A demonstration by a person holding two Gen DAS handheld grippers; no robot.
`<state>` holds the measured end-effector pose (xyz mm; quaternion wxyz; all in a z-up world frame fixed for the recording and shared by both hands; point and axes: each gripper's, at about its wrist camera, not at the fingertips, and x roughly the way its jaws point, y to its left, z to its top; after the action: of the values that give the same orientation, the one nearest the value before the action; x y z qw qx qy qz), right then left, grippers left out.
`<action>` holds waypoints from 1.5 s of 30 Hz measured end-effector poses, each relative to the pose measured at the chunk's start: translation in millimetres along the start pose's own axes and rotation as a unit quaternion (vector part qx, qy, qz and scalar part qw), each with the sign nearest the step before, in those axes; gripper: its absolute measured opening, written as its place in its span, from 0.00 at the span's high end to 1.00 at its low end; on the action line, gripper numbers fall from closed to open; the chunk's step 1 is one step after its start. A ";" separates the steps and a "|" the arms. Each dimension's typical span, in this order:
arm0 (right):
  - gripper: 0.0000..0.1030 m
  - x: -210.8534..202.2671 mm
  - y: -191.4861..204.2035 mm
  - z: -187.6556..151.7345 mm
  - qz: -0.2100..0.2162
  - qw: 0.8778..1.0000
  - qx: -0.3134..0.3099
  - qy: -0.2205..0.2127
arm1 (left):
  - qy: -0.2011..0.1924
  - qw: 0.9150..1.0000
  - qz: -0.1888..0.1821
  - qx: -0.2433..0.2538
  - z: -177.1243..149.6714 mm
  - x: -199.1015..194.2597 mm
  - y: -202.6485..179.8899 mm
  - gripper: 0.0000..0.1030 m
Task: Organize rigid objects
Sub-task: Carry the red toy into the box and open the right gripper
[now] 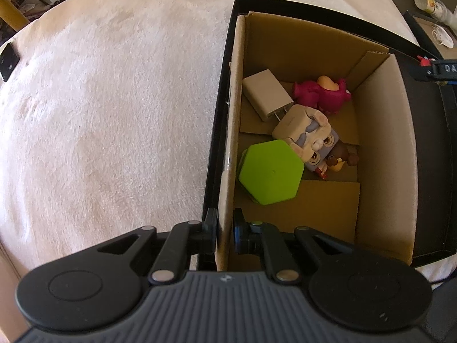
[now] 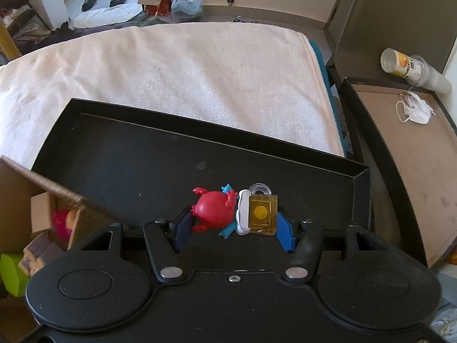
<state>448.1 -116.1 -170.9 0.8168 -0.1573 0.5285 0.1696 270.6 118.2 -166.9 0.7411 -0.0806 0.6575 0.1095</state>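
Toy figure [image 2: 228, 214]: red round body, blue limbs, yellow base.

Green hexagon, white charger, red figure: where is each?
Green hexagon [image 1: 270, 171]: left wrist view, middle of top face.
White charger [image 1: 267, 95]: left wrist view, broad flat side.
Red figure [image 2: 212, 211]: right wrist view, round red body.

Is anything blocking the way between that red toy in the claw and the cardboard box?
Nothing visible does. The right claw grips the red toy over the black tray; the cardboard box sits open-topped to its left, only its wall to clear.
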 end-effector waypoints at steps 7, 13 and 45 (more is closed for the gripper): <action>0.44 -24.9 0.7 -9.2 0.006 1.000 -0.005 0.003 | -0.002 1.000 -0.008 0.001 -1.3 -2.4 3.4 0.90; 0.44 -42.6 6.4 -14.7 0.005 1.000 -0.015 0.003 | -0.006 1.000 -0.017 0.002 -3.1 -6.2 7.8 0.90; 0.43 -78.4 110.8 -8.9 0.061 0.993 -0.097 0.004 | -0.029 0.998 -0.058 0.009 -10.8 -7.0 21.3 0.91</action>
<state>361.7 -29.7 -111.1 0.7835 -0.2043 0.5214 0.2693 253.8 135.5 -160.7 0.7659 -0.1080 0.6307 0.0628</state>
